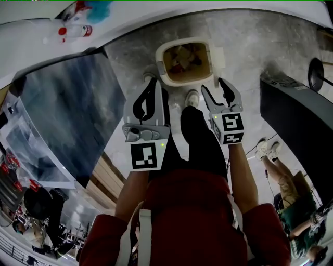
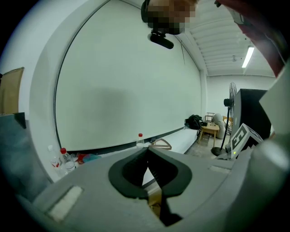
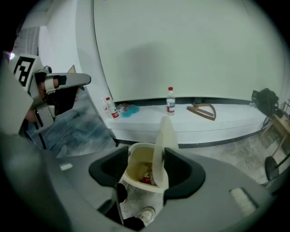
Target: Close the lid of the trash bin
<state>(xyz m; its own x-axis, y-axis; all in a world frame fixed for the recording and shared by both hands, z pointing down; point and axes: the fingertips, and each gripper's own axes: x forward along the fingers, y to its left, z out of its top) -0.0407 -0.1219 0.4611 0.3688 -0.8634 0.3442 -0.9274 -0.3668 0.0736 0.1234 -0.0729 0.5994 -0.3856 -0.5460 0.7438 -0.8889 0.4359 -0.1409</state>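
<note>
Right tool [image 1: 214, 88] open, trash bin [image 1: 161, 62] open, lid [image 3: 161, 142] upright

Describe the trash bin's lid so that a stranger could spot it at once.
On the grey floor below the white ledge stands a cream trash bin, open, with rubbish inside. Its lid is the thin cream flap standing upright at the bin's right rim, the only flat upright piece there, unlike the round bottles on the ledge.

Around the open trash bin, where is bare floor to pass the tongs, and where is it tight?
Bare floor lies right of the raised lid, up to the black box, and in a strip between bin and white ledge. Tight on the near side: a shoe stands close to the bin.
</note>
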